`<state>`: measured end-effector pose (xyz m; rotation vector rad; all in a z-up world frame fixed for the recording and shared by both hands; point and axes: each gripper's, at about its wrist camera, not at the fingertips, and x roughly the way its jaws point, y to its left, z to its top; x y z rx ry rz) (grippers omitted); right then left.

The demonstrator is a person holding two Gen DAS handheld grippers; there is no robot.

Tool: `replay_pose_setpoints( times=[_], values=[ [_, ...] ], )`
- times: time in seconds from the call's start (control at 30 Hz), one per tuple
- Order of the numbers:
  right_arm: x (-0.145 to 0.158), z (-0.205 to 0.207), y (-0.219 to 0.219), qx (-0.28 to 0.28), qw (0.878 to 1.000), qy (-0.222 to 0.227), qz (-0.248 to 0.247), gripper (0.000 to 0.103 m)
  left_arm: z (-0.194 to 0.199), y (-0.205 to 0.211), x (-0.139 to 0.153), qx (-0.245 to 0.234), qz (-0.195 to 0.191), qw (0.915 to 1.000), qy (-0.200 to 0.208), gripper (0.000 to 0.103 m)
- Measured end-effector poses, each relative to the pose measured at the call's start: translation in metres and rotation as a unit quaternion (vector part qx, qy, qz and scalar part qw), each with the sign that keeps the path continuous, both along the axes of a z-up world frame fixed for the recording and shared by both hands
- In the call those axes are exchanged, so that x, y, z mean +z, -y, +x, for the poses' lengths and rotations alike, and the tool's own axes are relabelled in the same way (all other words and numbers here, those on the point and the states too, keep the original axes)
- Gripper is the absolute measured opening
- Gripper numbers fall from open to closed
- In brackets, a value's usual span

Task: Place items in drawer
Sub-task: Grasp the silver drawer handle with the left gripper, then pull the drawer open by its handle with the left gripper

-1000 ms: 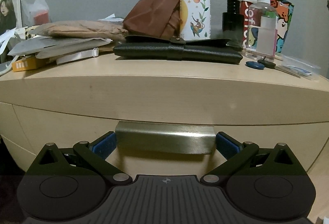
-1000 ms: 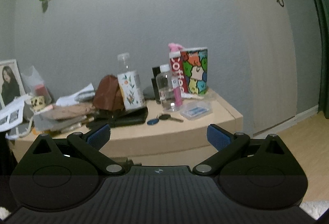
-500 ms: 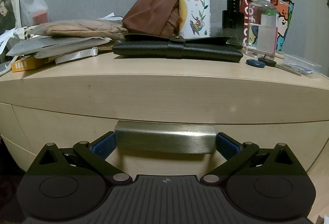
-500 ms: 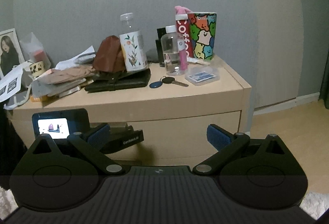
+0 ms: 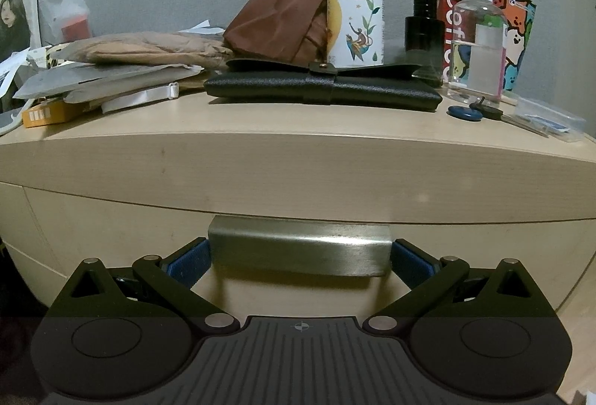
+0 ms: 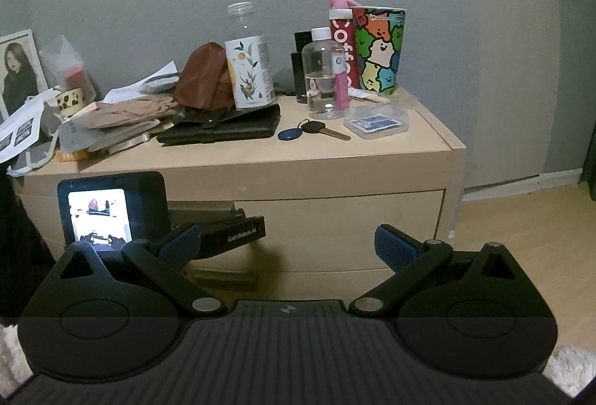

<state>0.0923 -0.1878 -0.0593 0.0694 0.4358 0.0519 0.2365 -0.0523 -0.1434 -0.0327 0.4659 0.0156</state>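
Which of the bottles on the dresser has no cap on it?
The tall bottle with the leaf-and-orange label, beside the brown cloth: its threaded neck is open. The clear bottle to its right wears a white cap.

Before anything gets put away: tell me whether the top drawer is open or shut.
Shut. The pale wooden top drawer front sits flush under the dresser top, no gap; the left gripper brackets its metal handle.

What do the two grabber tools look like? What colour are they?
Both are black plastic with ridged bodies, round discs, silver rivets and blue padded fingertips. The left gripper and right gripper look alike. From the right view, the left one carries a small lit screen and white lettering.
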Motion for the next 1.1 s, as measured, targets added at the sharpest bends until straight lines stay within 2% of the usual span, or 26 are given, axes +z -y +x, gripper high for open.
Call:
replay_pose_setpoints(
  times=[0.47,0.63,0.93,1.1],
  values=[
    [-0.0002,-0.0023,0.0013,0.003,1.000,0.013,0.000,0.103,-0.0114,-0.0036,-0.0038,0.003,-0.015,0.9999,0.007,0.099],
    [0.0007,-0.0024,0.0025,0.001,1.000,0.014,0.005,0.103,-0.0120,-0.0029,-0.0037,0.000,-0.009,0.9999,0.007,0.099],
    [-0.0008,-0.0047,0.0012,0.000,1.000,0.020,-0.001,0.103,-0.0092,-0.0004,-0.0019,-0.021,0.023,0.9995,0.010,0.098],
    [0.0007,-0.0056,0.0005,0.003,1.000,0.023,0.003,0.103,-0.0090,-0.0032,-0.0028,-0.033,0.022,0.9991,0.013,0.098]
  ],
)
